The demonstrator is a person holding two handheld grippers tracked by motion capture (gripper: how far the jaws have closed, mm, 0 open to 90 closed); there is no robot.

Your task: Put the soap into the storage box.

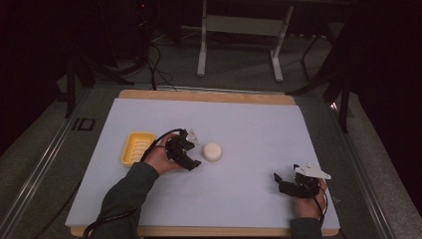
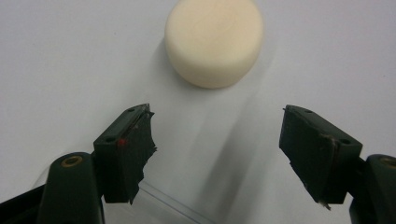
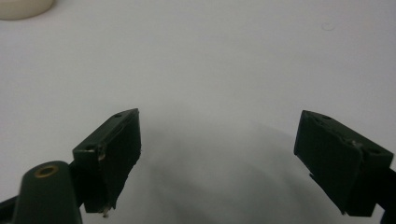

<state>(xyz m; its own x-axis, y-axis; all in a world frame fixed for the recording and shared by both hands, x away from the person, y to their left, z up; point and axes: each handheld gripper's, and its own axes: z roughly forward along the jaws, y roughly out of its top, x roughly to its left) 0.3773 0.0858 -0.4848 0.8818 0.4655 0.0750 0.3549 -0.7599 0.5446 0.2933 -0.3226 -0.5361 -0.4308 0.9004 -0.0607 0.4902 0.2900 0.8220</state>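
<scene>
- Left gripper (image 2: pixel 217 135): jaws stand well apart, nothing between them; bare sheet (image 2: pixel 70 56) shows in the gap.
- Soap (image 2: pixel 214 42) (round cream puck, lying flat) sits straight ahead of those jaws, just beyond the tips, not touching either pad. No long axis to align to; any approach angle should do.
- High view: left gripper (image 1: pixel 191 149) is just left of the soap (image 1: pixel 212 152); yellow dish (image 1: pixel 137 148) lies on the far side of that hand from the soap.
- Right gripper (image 3: pixel 217 154): jaws wide open, holding nothing; in the high view, right gripper (image 1: pixel 280 180) sits well apart from the soap, toward the near right corner.
- Judgement: left hand is nearer; the coming move is a short push forward to straddle the soap, then close.
</scene>
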